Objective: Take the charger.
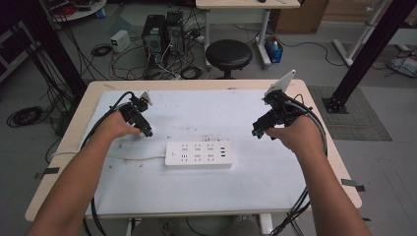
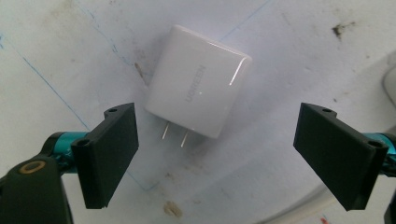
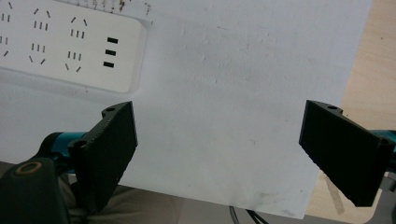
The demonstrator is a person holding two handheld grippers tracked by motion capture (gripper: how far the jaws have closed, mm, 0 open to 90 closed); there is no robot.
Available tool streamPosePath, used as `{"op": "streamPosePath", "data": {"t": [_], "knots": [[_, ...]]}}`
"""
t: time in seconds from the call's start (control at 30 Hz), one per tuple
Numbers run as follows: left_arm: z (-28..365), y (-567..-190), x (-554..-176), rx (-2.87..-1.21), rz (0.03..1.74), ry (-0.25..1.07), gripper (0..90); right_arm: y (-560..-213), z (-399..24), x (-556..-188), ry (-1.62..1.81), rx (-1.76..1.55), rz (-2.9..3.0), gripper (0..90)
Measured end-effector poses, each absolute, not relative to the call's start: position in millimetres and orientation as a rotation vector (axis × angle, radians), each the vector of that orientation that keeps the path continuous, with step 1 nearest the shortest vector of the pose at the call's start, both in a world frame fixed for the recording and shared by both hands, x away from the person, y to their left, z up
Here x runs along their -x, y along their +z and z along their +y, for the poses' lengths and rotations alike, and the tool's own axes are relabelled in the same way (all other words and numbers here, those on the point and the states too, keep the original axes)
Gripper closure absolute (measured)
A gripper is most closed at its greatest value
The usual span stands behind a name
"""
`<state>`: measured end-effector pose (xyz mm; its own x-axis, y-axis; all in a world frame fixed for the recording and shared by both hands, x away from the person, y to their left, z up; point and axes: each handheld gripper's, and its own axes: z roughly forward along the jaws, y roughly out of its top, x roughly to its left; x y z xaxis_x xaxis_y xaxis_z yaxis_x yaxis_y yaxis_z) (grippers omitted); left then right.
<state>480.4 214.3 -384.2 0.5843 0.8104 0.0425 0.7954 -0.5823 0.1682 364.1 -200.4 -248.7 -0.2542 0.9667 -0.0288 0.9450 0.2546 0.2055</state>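
- While the left gripper [image 1: 140,129] hangs over the left part of the white mat [image 1: 206,187], the charger [image 2: 198,87] lies flat on the mat right ahead of its jaws, a little left of the middle of the gap between them.
- Its jaws stand wide apart, one to each side, neither touching the white block.
- From the left gripper view, the charger's two prongs [image 2: 175,135] point back toward the gripper, and its body runs away from the jaws, turned slightly aslant to their line.
- I'd judge that a short drop and a small twist would square the jaws to the block's flat sides.
- Off at the far side, the right gripper [image 1: 260,129] hovers with its jaws also open and nothing between them; the charger is well away from it, so the left hand is clearly the nearer.
- Between both hands lies the power strip [image 1: 198,154], its sockets facing up, near the charger but apart from it.
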Motion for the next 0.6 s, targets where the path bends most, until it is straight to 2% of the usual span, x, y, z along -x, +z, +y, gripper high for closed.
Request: {"op": "streamPosePath", "data": {"t": [0.6], "knots": [[218,-404,-497,-2.687,1.349,0.155,13.9,-251,-208,-367,0.216,-1.844,2.349,10.9]]}}
